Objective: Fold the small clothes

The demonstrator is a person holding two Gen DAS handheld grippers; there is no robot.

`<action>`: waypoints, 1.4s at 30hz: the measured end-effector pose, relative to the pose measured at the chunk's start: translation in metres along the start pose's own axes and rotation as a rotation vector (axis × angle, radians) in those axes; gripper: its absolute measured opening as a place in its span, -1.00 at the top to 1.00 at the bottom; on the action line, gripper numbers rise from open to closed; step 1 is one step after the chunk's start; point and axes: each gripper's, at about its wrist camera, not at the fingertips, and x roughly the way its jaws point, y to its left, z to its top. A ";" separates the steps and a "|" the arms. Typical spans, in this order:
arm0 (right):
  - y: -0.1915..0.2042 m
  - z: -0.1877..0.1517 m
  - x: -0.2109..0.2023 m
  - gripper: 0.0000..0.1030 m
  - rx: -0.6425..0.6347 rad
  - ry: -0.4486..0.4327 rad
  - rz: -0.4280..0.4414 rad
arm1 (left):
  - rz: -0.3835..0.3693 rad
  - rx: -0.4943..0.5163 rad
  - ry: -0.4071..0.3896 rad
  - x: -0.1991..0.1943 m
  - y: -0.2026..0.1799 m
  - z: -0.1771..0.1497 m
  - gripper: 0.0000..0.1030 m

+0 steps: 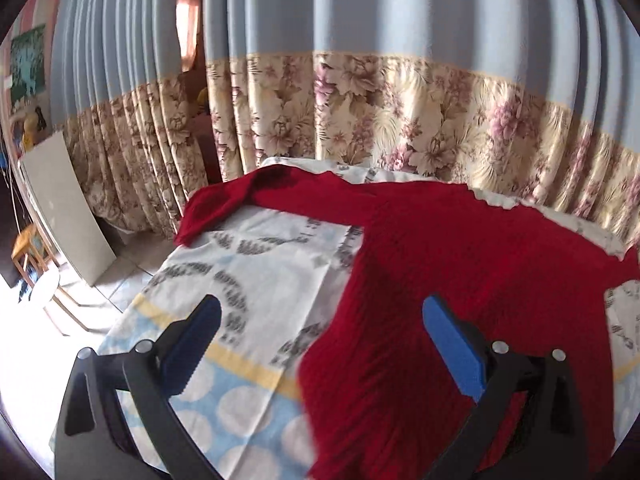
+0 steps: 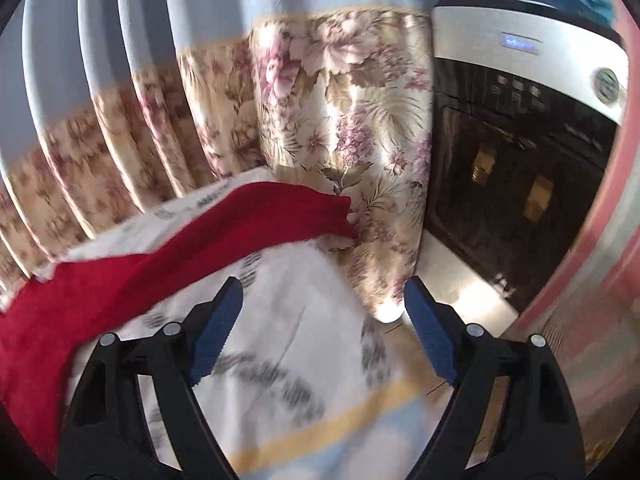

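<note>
The left gripper [image 1: 320, 320] is seen with its blue-padded fingers [image 1: 452, 344] spread wide apart; nothing is clamped between them; it is held above the near part of the red knitted garment [image 1: 460, 272], whose hem edge is seen between the two fingers, with no contact made out. The right gripper [image 2: 324, 308] is likewise seen with its fingers [image 2: 218, 328] well apart and nothing between them; it is held over the bare patterned sheet [image 2: 288, 360], beside the garment's right sleeve [image 2: 256, 216]. The garment is found spread flat on the sheet, body toward the near edge, both sleeves stretched outward; the left sleeve [image 1: 240, 200] is extended to the sheet's far left corner, its cuff draped slightly over the edge. A floral curtain [image 1: 400, 112] is noted hanging just behind the garment; the right cuff is seen against it. A dark-fronted water dispenser [image 2: 520, 152] is recorded to the right of the curtain; a white panel [image 1: 64, 208] is seen leaning well to the garment's left.
</note>
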 end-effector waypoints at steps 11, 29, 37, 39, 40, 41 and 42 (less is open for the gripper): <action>0.035 0.018 0.087 -0.54 -0.159 0.084 -0.049 | -0.057 -0.024 0.055 0.077 -0.053 0.045 -0.97; 0.067 0.039 0.115 0.74 -0.075 0.092 0.024 | -0.088 0.015 0.047 0.107 -0.060 0.056 -0.97; 0.083 0.046 0.031 0.74 -0.045 -0.075 0.090 | -0.079 0.037 0.046 0.116 -0.045 0.063 -0.97; 0.093 0.047 0.014 0.74 -0.035 -0.091 0.126 | -0.075 0.051 0.058 0.125 -0.042 0.069 -0.97; 0.100 0.047 0.007 0.74 -0.035 -0.100 0.140 | -0.087 0.056 0.070 0.131 -0.040 0.073 -0.97; 0.109 0.046 -0.003 0.74 -0.038 -0.117 0.155 | -0.090 0.058 0.077 0.134 -0.039 0.075 -0.97; 0.115 0.046 -0.008 0.74 -0.038 -0.125 0.164 | -0.095 0.056 0.080 0.138 -0.036 0.079 -0.97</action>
